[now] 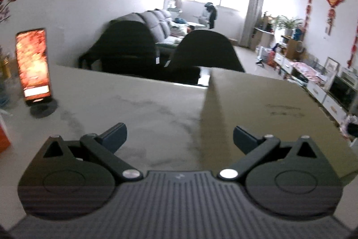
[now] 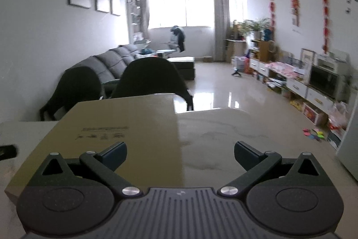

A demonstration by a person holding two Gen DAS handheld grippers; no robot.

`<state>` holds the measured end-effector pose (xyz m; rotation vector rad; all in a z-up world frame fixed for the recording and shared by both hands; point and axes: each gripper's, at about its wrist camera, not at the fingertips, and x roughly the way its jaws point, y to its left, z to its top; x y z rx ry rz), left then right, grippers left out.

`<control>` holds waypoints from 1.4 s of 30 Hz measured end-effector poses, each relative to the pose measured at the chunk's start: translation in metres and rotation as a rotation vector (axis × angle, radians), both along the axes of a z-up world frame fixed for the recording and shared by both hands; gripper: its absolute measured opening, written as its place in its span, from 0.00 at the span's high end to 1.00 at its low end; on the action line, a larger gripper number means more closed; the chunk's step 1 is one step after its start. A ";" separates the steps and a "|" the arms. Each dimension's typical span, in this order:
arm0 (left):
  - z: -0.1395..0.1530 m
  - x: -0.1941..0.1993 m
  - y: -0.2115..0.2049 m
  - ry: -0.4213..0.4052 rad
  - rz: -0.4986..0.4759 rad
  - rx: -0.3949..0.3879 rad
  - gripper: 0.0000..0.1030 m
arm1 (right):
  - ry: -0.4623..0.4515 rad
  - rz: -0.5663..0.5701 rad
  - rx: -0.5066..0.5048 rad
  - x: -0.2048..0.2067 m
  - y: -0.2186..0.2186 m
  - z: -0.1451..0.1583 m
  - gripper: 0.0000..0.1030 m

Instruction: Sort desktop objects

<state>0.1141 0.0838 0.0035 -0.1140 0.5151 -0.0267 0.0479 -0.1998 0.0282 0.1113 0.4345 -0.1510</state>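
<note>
Flat olive-tan cardboard box (image 2: 125, 136) lies on the pale marbled worktop (image 2: 223, 140) between both grippers, long axis running away; right gripper (image 2: 180, 155) and left gripper (image 1: 180, 138) fingers spread wide, empty, flanking its edges.

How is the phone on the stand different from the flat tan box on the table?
The phone stands upright on a round base; the tan box lies flat on the table. The phone's screen glows orange and red; the box is a dull, plain tan with faint printed lettering. The phone looks narrow and thin; the box is broad and covers far more of the tabletop. Both rest on the same pale table, untouched.
</note>
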 end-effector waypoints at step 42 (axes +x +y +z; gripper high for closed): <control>-0.107 0.062 0.022 0.166 0.012 0.112 0.00 | 0.261 -0.217 -0.006 0.069 -0.065 -0.122 0.00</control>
